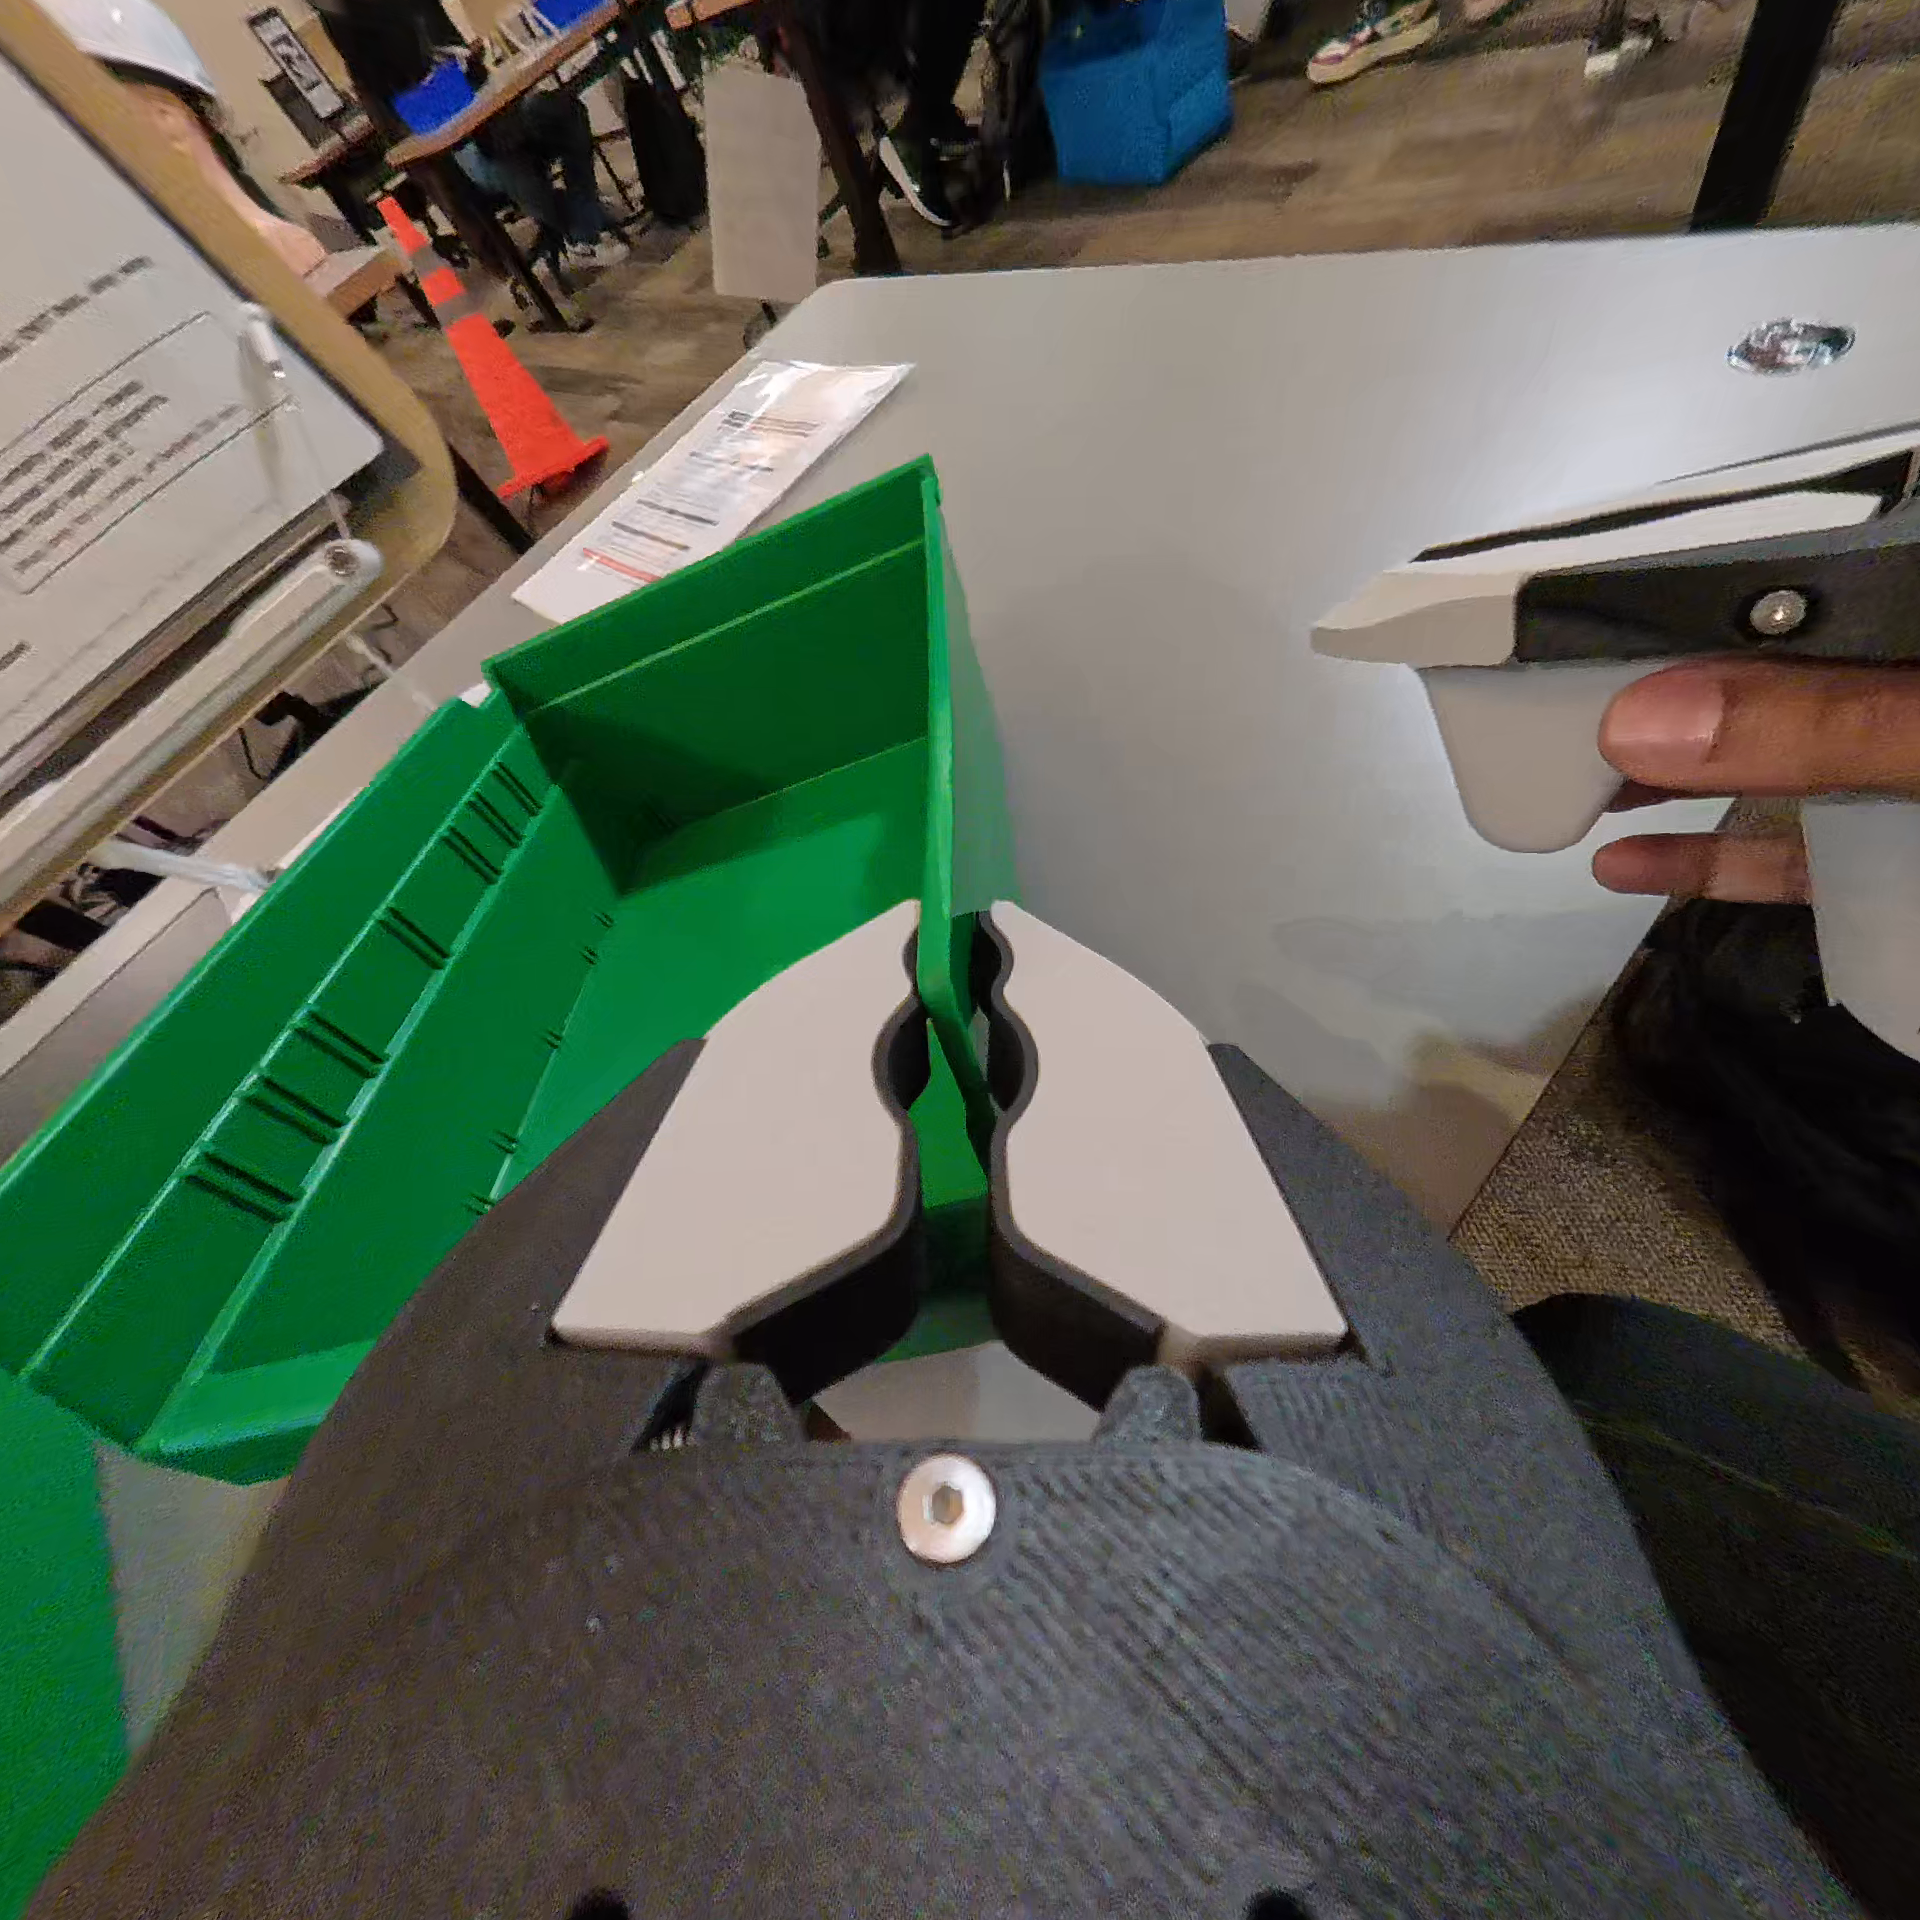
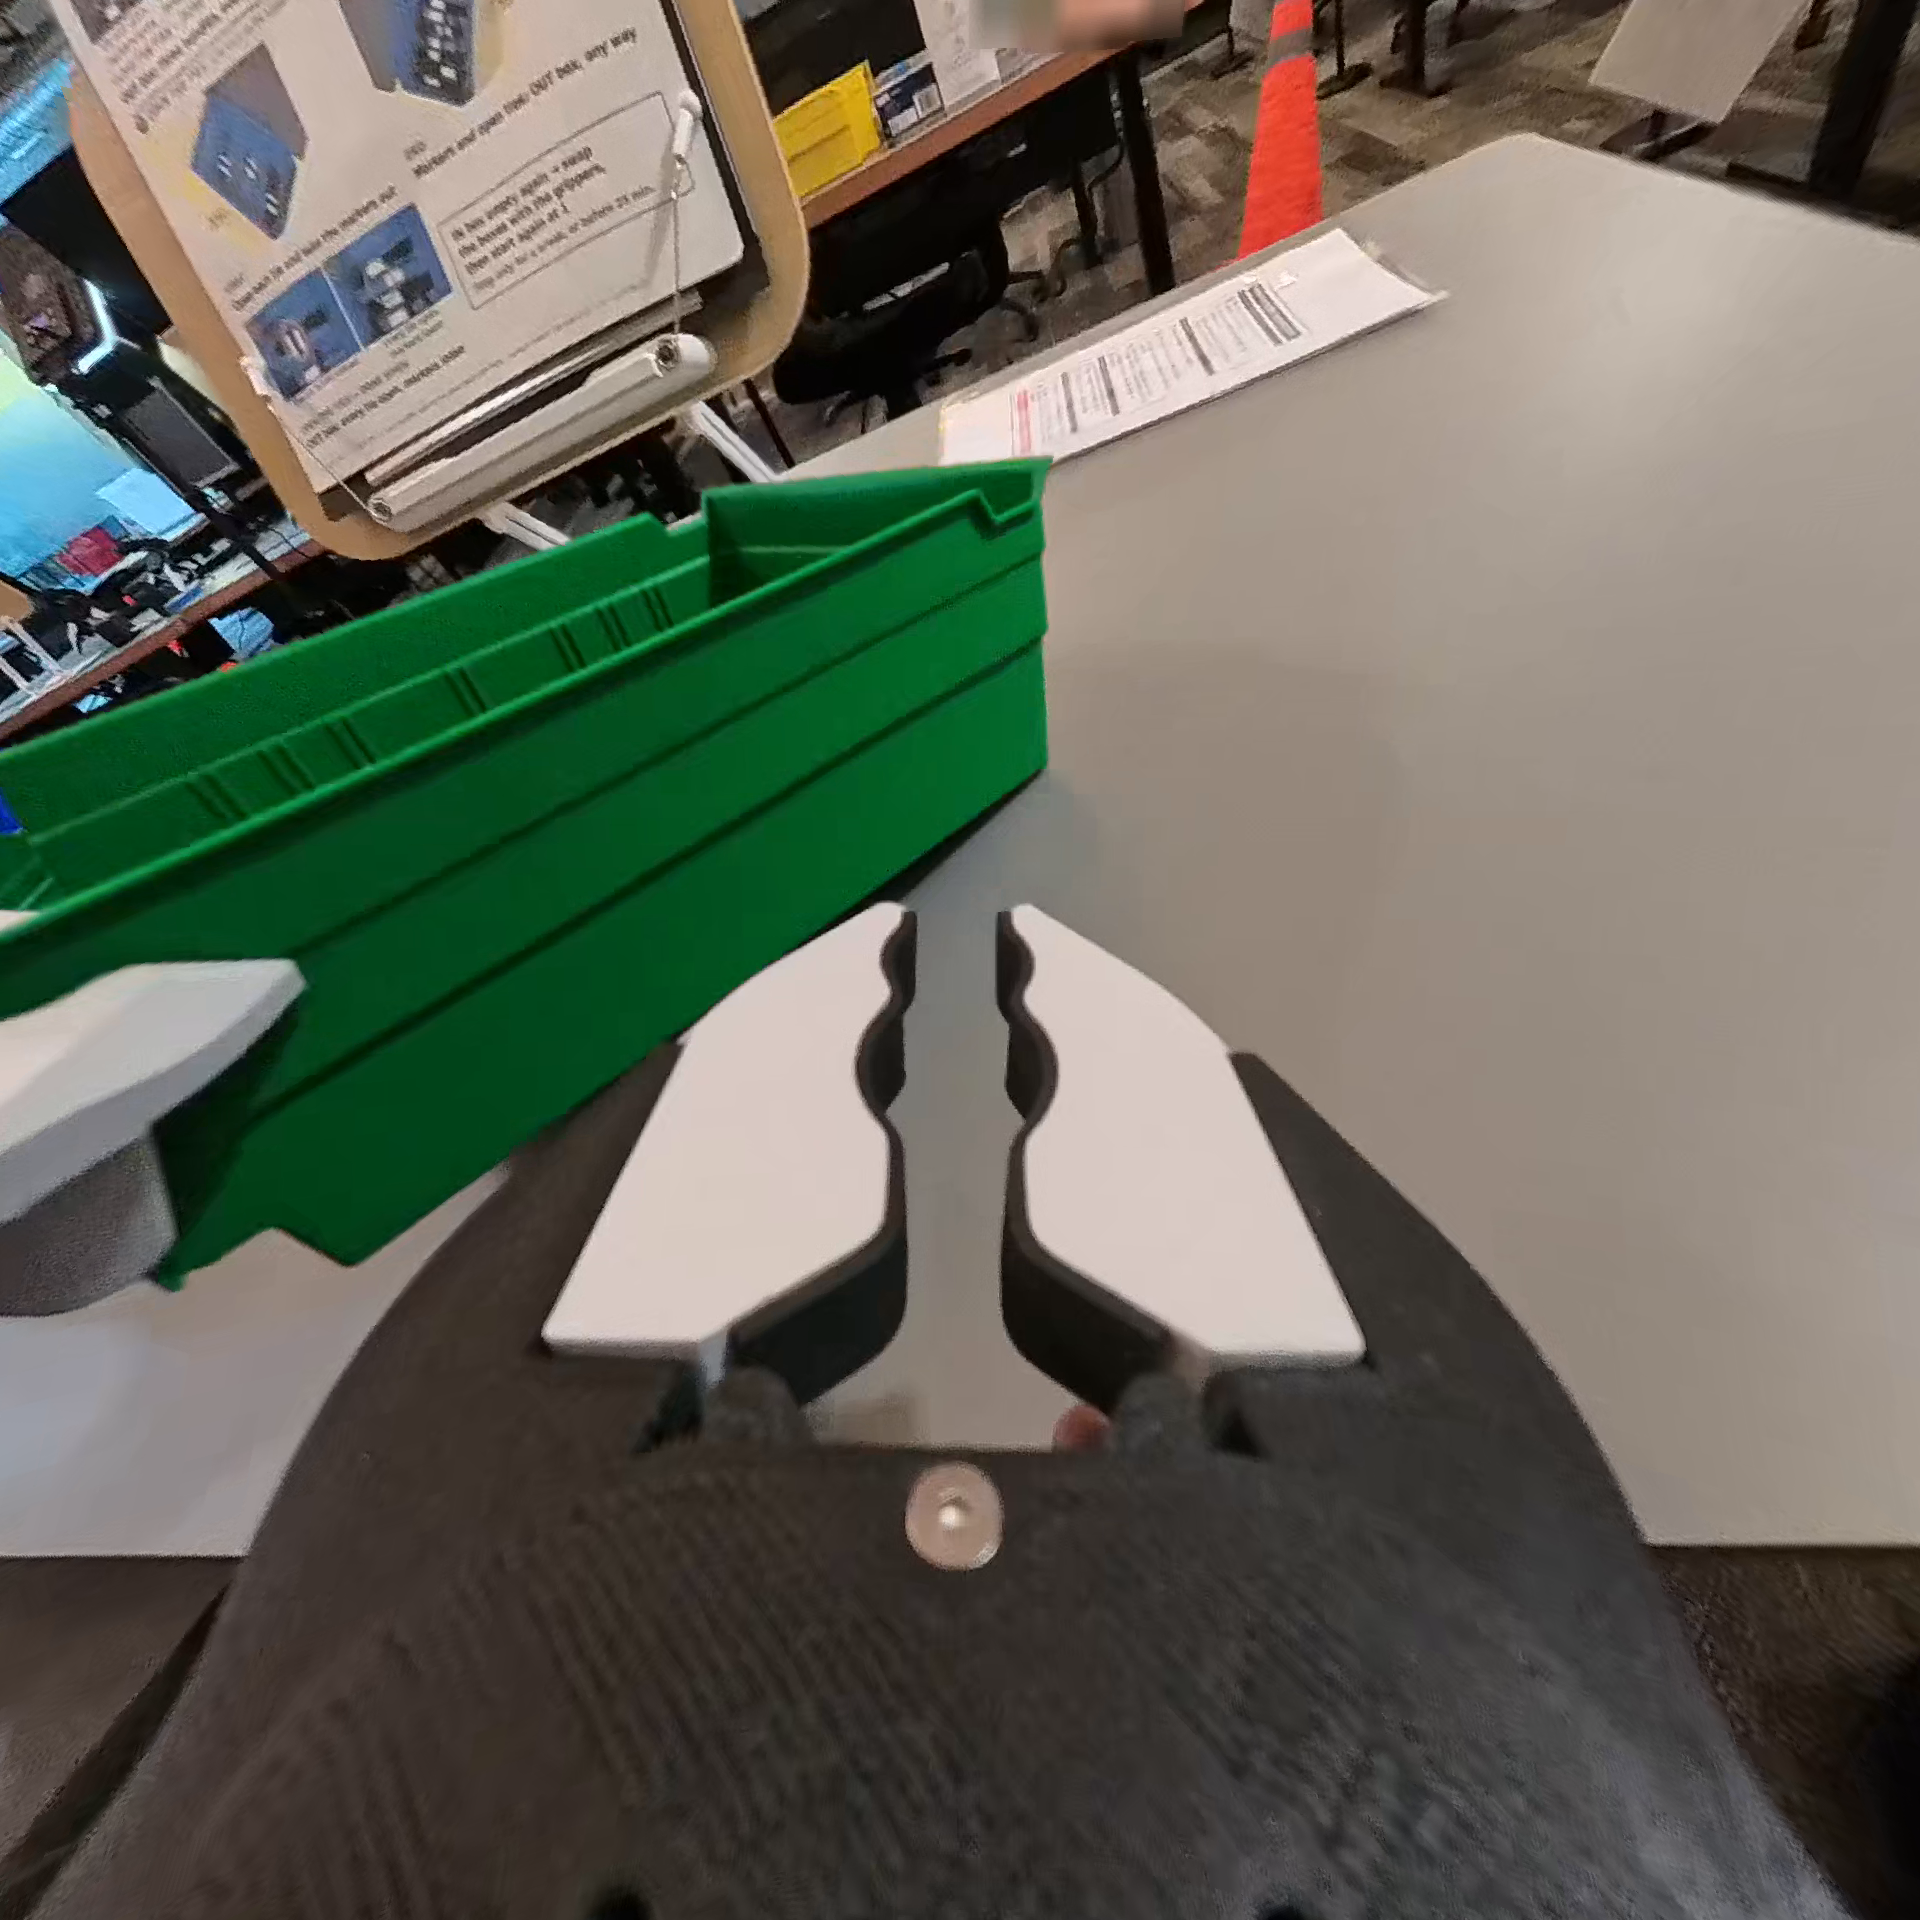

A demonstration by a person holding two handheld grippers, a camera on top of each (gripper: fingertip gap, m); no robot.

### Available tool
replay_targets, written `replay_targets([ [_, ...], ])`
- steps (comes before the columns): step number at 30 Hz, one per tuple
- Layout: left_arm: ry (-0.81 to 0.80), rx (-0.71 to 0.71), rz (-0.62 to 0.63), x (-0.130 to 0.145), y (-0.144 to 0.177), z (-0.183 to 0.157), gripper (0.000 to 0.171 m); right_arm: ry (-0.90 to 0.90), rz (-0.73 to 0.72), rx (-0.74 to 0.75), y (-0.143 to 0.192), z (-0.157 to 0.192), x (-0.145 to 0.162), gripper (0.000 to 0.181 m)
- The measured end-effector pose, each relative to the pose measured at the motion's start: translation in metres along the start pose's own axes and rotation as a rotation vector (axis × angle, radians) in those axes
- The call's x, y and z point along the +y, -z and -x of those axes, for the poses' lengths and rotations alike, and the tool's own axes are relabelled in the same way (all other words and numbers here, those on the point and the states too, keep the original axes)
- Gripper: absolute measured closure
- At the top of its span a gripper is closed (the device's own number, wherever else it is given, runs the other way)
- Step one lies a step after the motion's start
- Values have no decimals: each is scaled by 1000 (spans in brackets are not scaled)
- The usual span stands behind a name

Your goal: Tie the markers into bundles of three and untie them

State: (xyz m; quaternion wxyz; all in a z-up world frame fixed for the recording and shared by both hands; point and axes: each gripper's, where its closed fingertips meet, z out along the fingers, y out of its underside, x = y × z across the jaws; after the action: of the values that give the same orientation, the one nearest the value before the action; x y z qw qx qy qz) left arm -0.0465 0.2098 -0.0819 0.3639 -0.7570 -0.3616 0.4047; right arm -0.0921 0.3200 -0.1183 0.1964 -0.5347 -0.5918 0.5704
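A long, empty green plastic bin stands on a grey table. My left gripper is shut on the bin's right side wall, with one finger inside the bin and one outside. My right gripper is empty, its jaws only a little apart, and hovers over the bare table just right of the bin. The right gripper also shows in the left wrist view, held by a hand. A finger of the left gripper shows at the bin's near end.
A printed sheet in a clear sleeve lies on the table behind the bin. A clipboard with an instruction page stands beyond the table's left edge. A small shiny object lies at the far right. An orange cone and desks stand on the floor beyond. There is about 12 cm between the tips of the two grippers.
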Motion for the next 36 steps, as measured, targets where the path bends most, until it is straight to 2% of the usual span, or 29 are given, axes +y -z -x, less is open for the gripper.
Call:
replay_targets([
  [4, 44, 37, 23, 6, -23, -15, 166, -45, 44, -29, -2, 3, 10, 159],
  [7, -32, 46, 104, 23, -33, -26, 160, -63, 56, -61, -2, 12, 14, 154],
  [8, -50, 22, 90, 23, -32, -25, 160, -79, 52, -81, -1, 18, 14, 152],
  [10, -71, -11, 49, 20, -25, -22, 154, -102, 30, -121, 3, 30, 11, 148],
  [11, -72, -16, 36, 19, -20, -21, 145, -104, 19, -134, 5, 35, 10, 146],
  [15, -27, 82, 27, 30, 21, -17, 127, -35, -5, -155, 14, 52, 10, 134],
  [17, 16, 185, 31, 47, 48, -11, 128, 35, -4, -163, 16, 60, 13, 129],
  [19, 76, 189, 56, 74, 70, 17, 125, 118, 8, -170, 15, 69, 18, 125],
  [22, 154, 45, 110, 128, 99, 85, 115, 219, 39, -165, 12, 79, 28, 121],
  [25, 195, -155, 79, 177, 130, 138, 116, 207, 13, -152, 10, 88, 27, 116],
  [26, 144, -190, 65, 187, 135, 144, 119, 189, 3, -137, 10, 90, 25, 114],
  [29, 16, -207, 154, 206, 134, 138, 119, 174, -28, -111, 12, 102, 23, 108],
  [33, 57, -101, 149, 203, 119, 111, 117, 282, -47, -65, 9, 117, 31, 101],
  [36, 37, -100, 168, 208, 115, 111, 117, 405, -7, 2, -7, 115, 43, 102],
])
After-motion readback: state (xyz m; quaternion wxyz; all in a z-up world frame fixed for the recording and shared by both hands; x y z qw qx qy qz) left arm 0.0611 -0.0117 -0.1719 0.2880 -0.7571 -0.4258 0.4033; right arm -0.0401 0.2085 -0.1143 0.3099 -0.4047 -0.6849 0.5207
